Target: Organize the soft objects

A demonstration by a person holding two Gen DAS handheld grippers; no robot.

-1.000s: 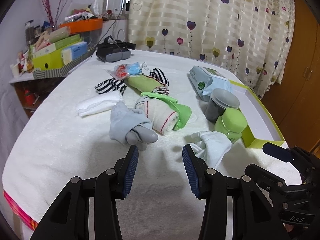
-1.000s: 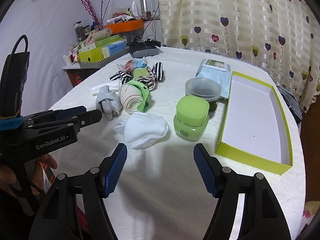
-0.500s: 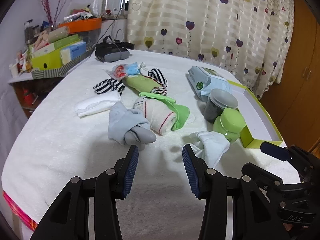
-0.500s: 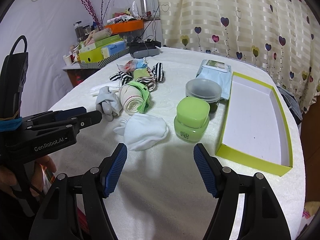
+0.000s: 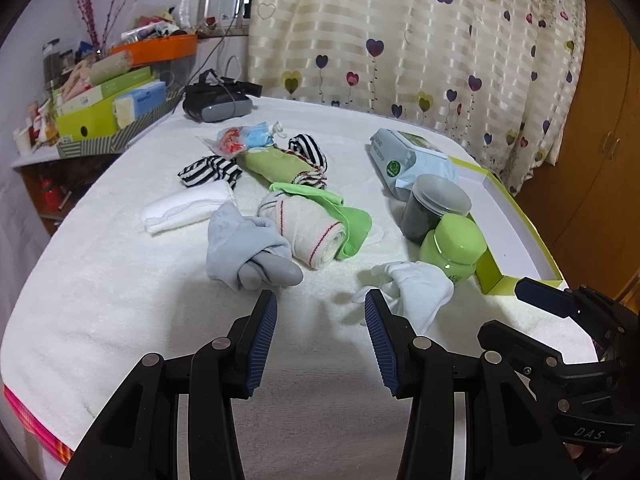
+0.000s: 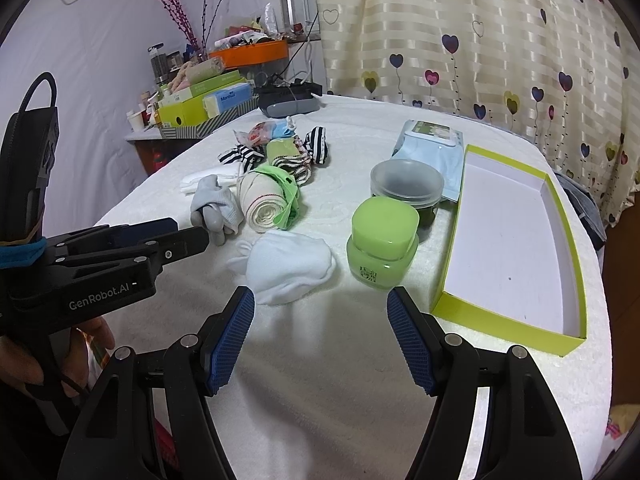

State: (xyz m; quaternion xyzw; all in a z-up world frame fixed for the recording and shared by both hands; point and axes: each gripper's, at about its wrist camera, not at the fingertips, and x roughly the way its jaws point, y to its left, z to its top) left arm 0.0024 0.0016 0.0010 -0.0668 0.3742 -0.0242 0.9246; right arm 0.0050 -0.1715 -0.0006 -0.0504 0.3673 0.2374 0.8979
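Observation:
Soft items lie scattered on the white towel-covered table (image 5: 100,300). A grey sock bundle (image 5: 248,252) sits just beyond my left gripper (image 5: 320,304), which is open and holds nothing. A cream roll with a green wrap (image 5: 320,228) lies behind it, then striped socks (image 5: 208,170) and a folded white cloth (image 5: 184,206). A pale white sock (image 6: 288,266) rests in front of my right gripper (image 6: 320,304), whose fingers stand wide open and apart from it. An open lime-green box (image 6: 516,240) sits empty at the right.
A green jar (image 6: 382,240) and a clear-lidded dark jar (image 6: 406,186) stand beside the box. A blue wipes pack (image 6: 430,144) lies behind them. A grey headset (image 5: 218,106) and a cluttered side shelf (image 5: 100,108) are at the far left. Heart-patterned curtains hang behind.

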